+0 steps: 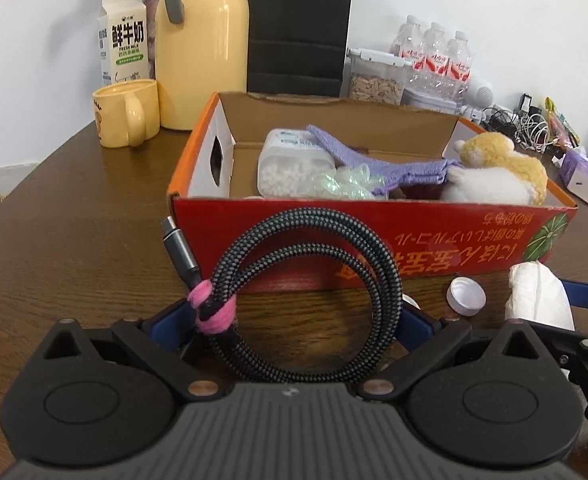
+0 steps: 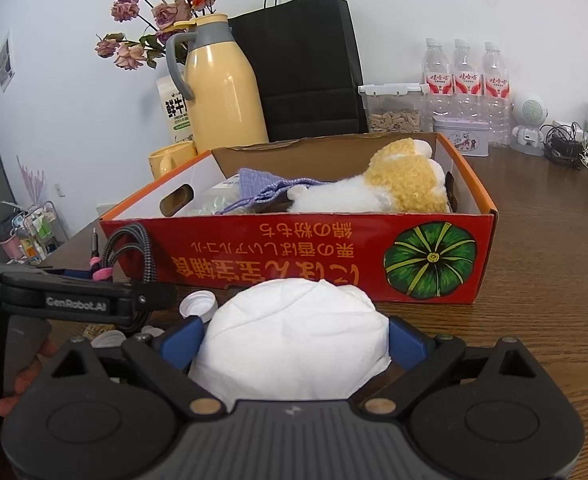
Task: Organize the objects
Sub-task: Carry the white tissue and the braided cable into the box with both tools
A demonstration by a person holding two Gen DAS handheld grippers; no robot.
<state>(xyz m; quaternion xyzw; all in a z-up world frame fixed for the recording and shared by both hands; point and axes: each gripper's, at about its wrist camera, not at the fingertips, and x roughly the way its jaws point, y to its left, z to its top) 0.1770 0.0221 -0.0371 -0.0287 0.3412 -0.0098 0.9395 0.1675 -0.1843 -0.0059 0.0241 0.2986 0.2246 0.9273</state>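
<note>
Holding both loads just near the red box (image 1: 374, 232) on the desk (image 1: 73, 240), your left claw (image 1: 294, 320) pinches the coiled cable (image 1: 302, 280); your right claw (image 2: 294, 340) pinches a white wad (image 2: 294, 336). Next, lift each over the near wall and release inside.

Both grippers' fingers (image 1: 418, 320) (image 2: 406, 340) clamped.

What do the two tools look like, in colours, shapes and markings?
Both are alike. The left tool and the right tool each have blue fingers on black linkage arms with brass-coloured pivot pins, two rounded black housings with raised discs, and a ribbed dark grey body between them. In the right wrist view, the left tool's side arm bears the white marking "GenRobot.AI". No cables or sleeves are visible.
</note>
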